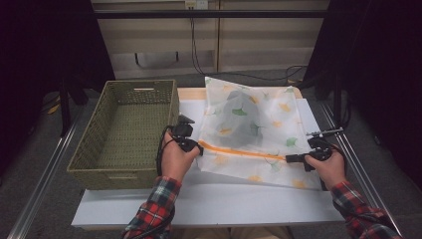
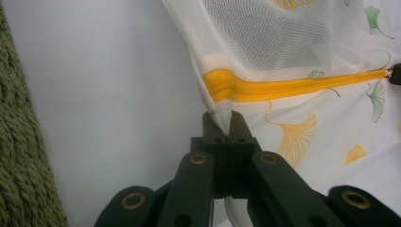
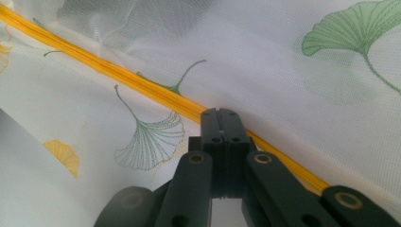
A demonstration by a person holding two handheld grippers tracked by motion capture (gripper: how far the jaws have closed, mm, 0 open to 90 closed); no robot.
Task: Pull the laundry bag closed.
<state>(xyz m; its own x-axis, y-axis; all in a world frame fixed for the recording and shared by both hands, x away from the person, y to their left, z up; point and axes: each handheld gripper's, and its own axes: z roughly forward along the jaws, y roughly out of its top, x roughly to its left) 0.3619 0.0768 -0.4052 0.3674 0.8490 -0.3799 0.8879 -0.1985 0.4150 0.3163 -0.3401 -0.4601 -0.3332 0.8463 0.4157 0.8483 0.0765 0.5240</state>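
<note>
A white mesh laundry bag (image 1: pixel 259 124) printed with green and yellow leaves lies on the table, with a grey garment (image 1: pixel 234 117) showing through it. An orange zipper (image 1: pixel 244 151) runs across its near side. My left gripper (image 1: pixel 199 148) is shut on the bag's left corner just below the zipper's end (image 2: pixel 226 118). My right gripper (image 1: pixel 288 159) is shut on the zipper at its right end, its closed jaws lying on the orange line (image 3: pixel 220 113). The zipper (image 2: pixel 283 87) is stretched taut between the two grippers.
A green woven basket (image 1: pixel 142 84) stands to the left of the bag, close to my left hand, and its wall (image 2: pixel 19 142) fills the left edge of the left gripper view. A white board (image 1: pixel 224 199) covers the tabletop. Cables hang at the back wall.
</note>
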